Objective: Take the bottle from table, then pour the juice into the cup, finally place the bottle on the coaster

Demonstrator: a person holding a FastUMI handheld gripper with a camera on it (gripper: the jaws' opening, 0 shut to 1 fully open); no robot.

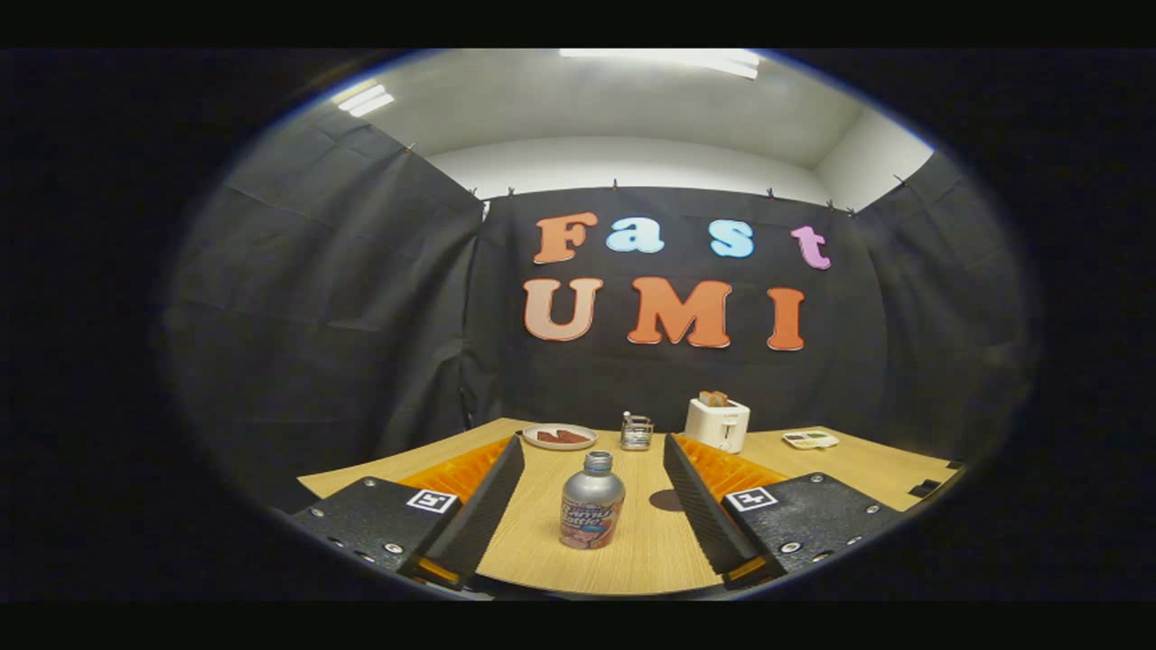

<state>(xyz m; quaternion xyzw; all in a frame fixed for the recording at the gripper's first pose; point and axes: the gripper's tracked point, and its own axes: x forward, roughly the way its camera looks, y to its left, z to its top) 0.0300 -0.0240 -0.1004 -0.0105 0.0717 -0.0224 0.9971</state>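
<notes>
At the bottom of the frame, gripper (591, 506) wide open, fingers (483, 506) apart on either side of the bottle (591, 504) and clear of it. Bottle upright at lower centre on the table (632, 551), long axis vertical, cap up, label toward the camera. Just right of it, a dark round coaster (666, 499); farther back, a glass cup (637, 432), a plate (560, 437), a toaster (717, 423). Risk: closing off-centre or high on the rounded shoulder likely tips or squeezes it out.

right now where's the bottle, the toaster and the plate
bottle (591, 513), gripper view, middle of its body, between the open gripper (591, 506) fingers
toaster (717, 424), gripper view, its front face
plate (560, 436), gripper view, its rim
</notes>
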